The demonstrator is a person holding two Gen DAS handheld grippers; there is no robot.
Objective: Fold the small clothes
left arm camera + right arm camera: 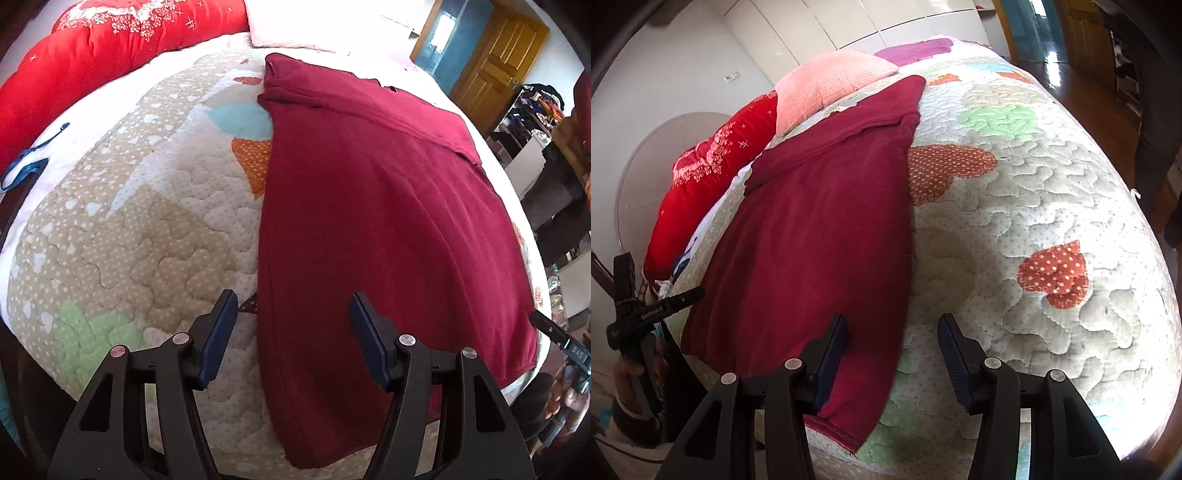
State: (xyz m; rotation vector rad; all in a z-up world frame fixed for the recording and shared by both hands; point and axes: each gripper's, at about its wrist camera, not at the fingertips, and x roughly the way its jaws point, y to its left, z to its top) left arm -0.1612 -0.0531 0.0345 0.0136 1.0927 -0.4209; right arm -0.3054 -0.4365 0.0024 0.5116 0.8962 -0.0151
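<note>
A dark red garment (376, 229) lies flat on the quilted bedspread (147, 236), folded lengthwise into a long strip with a sleeve folded across its far end. My left gripper (293, 314) is open and empty, hovering over the garment's near left edge. In the right wrist view the garment (820, 236) lies left of centre. My right gripper (892, 332) is open and empty over its near right edge. The left gripper's body (646, 314) shows at the far left there, and the right gripper's body (557, 336) shows at the far right of the left wrist view.
A red quilt (92, 59) and a pink pillow (827, 81) lie at the head of the bed. A blue strap (26, 170) lies at the bed's left side. A wooden door (495, 62) and cluttered shelves (532, 110) stand beyond the bed's right edge.
</note>
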